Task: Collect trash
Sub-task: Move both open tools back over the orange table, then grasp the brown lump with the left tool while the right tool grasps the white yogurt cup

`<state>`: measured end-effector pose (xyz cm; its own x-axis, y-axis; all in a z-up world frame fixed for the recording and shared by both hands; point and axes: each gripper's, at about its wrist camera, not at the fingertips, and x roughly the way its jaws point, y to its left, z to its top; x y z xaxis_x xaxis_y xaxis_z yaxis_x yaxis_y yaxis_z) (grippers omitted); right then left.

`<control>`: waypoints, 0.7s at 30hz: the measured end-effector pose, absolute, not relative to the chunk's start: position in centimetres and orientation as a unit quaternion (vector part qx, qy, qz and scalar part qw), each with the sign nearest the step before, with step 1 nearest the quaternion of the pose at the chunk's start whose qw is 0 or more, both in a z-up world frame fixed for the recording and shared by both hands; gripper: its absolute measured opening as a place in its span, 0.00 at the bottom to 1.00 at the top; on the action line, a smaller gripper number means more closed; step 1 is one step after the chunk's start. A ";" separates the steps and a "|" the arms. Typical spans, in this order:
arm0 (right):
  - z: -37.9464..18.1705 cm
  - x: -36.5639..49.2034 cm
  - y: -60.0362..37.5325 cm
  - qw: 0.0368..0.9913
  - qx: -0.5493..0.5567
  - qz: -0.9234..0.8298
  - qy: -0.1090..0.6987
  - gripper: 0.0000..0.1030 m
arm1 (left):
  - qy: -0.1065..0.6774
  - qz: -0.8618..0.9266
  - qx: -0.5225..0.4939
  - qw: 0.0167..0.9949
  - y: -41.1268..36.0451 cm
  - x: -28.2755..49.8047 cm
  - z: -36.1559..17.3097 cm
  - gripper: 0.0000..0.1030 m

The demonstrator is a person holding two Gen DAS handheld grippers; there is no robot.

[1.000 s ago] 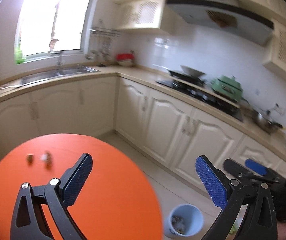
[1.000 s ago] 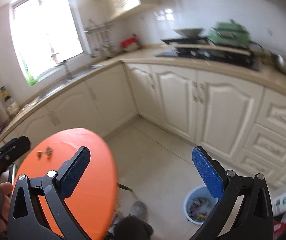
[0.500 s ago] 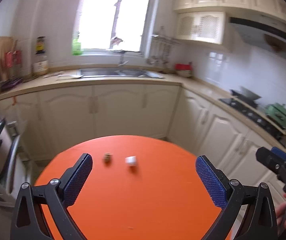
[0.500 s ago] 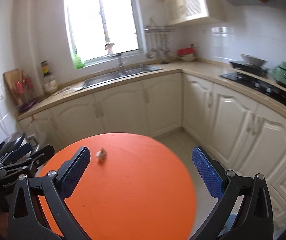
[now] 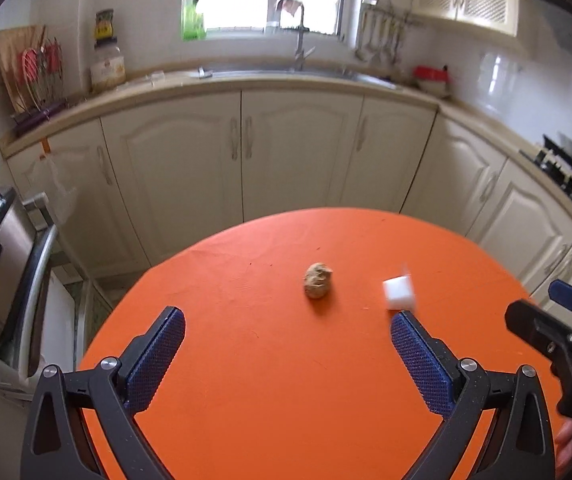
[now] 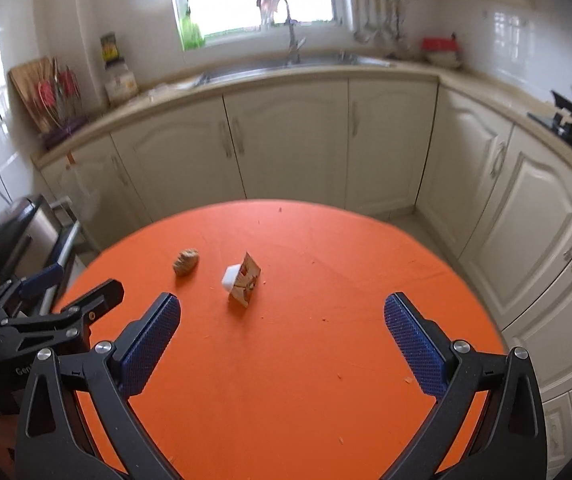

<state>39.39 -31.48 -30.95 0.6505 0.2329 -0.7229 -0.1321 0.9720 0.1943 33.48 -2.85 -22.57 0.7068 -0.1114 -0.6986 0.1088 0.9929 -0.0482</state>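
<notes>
Both the left hand-held gripper (image 5: 287, 354) and right hand-held gripper (image 6: 282, 338) hover spread apart, empty, over the round orange table (image 6: 286, 360). The crumpled brown paper ball (image 5: 317, 280) and small white tipped-over cup (image 6: 242, 282) lie mid-frame. Best to lower squarely, straddling one piece before closing.

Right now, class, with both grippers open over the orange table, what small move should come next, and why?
Probably ease the left gripper forward toward the brown lump: it lies loose on the table, nearly centred ahead of the open jaws, nothing held yet.
</notes>
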 end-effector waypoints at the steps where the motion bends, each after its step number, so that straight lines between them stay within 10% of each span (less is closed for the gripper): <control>1: -31.6 40.0 -31.2 0.903 0.063 0.103 0.411 1.00 | 0.385 -0.060 0.000 0.921 -3.1 34.4 -22.9 0.97; 21: -38.2 47.6 -26.9 0.868 0.037 0.161 0.467 0.66 | 0.437 -0.094 0.044 0.894 -4.0 51.1 -28.3 0.77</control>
<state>47.60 -26.93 -38.18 0.5110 0.3148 -0.7999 -0.2456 0.9452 0.2150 51.08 -3.97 -28.28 0.6009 -0.1301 -0.7886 0.2071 0.9783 -0.0035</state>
